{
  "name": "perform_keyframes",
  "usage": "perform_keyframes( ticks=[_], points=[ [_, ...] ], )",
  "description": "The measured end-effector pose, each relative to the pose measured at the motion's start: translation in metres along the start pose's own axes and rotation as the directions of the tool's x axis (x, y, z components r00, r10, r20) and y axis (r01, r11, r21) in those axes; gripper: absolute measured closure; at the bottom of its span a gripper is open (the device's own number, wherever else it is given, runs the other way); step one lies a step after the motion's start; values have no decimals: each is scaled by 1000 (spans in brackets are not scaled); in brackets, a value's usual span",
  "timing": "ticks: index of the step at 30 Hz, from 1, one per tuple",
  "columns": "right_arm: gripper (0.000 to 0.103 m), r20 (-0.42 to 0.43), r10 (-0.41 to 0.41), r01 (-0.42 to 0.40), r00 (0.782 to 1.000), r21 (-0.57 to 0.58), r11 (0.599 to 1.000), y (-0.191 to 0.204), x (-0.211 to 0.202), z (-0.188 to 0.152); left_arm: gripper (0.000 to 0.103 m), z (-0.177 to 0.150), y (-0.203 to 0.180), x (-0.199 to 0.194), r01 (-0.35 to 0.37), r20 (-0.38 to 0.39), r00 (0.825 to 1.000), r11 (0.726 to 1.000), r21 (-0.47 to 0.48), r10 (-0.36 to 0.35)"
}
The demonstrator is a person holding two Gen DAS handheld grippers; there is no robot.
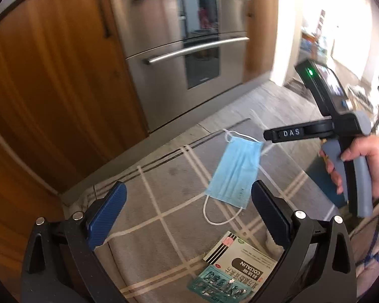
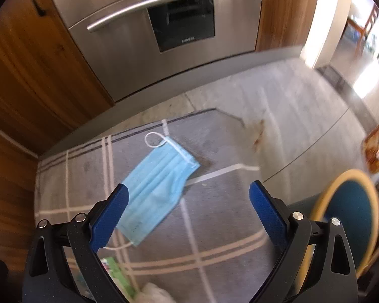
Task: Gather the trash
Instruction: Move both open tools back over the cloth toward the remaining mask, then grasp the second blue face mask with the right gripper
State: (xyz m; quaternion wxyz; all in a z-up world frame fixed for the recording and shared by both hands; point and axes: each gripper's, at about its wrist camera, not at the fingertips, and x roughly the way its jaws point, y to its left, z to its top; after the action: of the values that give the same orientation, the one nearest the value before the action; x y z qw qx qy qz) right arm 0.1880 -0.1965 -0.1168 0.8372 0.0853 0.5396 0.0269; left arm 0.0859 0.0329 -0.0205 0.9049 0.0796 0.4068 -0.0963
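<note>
Grey rug (image 2: 214, 227) with pale stripes covers the floor by a shiny steel oven (image 2: 164, 38); the right gripper (image 2: 188, 210) hangs over it with its blue fingers (image 2: 266, 209) spread wide; a blue face mask (image 2: 156, 189) lies flat on the rug just past them; the left gripper (image 1: 188, 213) is spread wide too, above a small printed box (image 1: 237, 267); a hand (image 1: 366, 166) holds the right tool.

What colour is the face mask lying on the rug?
Light blue, with white ear loops; the face mask shows best in the right wrist view.
</note>
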Motion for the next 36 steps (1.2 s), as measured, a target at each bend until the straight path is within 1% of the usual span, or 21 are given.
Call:
perform_keyframes(
  ticks=[3, 5, 8, 11, 13, 14, 15, 16, 17, 19, 20, 21, 22, 23, 24, 25, 28, 33, 36],
  points=[
    [7, -44, 13, -12, 999, 27, 1000, 3, 18, 1, 6, 1, 21, 9, 16, -42, 999, 992, -126, -22],
    [7, -60, 19, -17, 998, 33, 999, 7, 28, 2, 6, 3, 37, 10, 33, -38, 998, 977, -210, -42],
    [7, -78, 0, -1, 997, -13, 1000, 18, 46, 3, 6, 2, 51, 17, 15, -59, 998, 963, -269, -32],
    [7, -86, -18, 10, 996, -87, 996, 32, 63, 2, 6, -1, 53, 26, 14, -84, 996, 959, -283, -39],
    [9, -91, -46, 34, 995, -128, 991, 39, 76, 2, 6, -3, 51, 33, 5, -100, 995, 965, -261, -32],
    [10, -99, -48, 35, 994, -130, 991, 39, 82, 1, 6, -3, 49, 36, 0, -105, 994, 968, -250, -27],
    [16, -112, -51, 36, 992, -127, 991, 39, 87, 0, 6, -4, 48, 38, -4, -113, 993, 973, -232, -23],
    [25, -126, -53, 38, 991, -123, 992, 39, 90, -1, 6, -3, 46, 40, -4, -116, 993, 976, -218, -22],
    [29, -142, -59, 42, 988, -120, 992, 38, 94, -2, 6, -4, 45, 40, -2, -116, 993, 979, -206, -22],
    [45, -168, -93, 72, 981, -125, 990, 38, 101, -6, 6, -4, 42, 41, 3, -115, 993, 983, -183, -24],
    [46, -166, -100, 78, 981, -131, 988, 38, 102, -7, 6, -3, 40, 42, 6, -116, 993, 984, -176, -27],
    [54, -157, -94, 72, 983, -138, 988, 38, 100, -7, 6, -3, 39, 44, 11, -120, 992, 985, -170, -32],
    [66, -159, -85, 62, 984, -141, 988, 38, 100, -7, 6, -4, 38, 46, 14, -124, 992, 986, -168, -35],
    [72, -159, -76, 53, 984, -140, 989, 39, 99, -7, 6, -4, 37, 47, 17, -128, 991, 986, -167, -38],
    [82, -153, -67, 46, 986, -138, 989, 39, 98, -6, 6, -5, 36, 49, 22, -133, 990, 986, -164, -45],
    [89, -155, -62, 40, 986, -141, 989, 39, 97, -6, 6, -6, 35, 51, 29, -139, 989, 987, -161, -52],
    [97, -150, -59, 36, 987, -149, 988, 40, 90, -5, 6, -9, 28, 53, 45, -151, 986, 989, -140, -67],
    [99, -100, -19, 4, 995, -148, 989, 41, 64, 3, 6, -12, 11, 53, 52, -155, 986, 997, -65, -61],
    [99, -32, -40, 33, 999, -202, 979, 47, 36, 4, 6, -13, 5, 49, 61, -141, 988, 997, -41, -66]
  ],
)
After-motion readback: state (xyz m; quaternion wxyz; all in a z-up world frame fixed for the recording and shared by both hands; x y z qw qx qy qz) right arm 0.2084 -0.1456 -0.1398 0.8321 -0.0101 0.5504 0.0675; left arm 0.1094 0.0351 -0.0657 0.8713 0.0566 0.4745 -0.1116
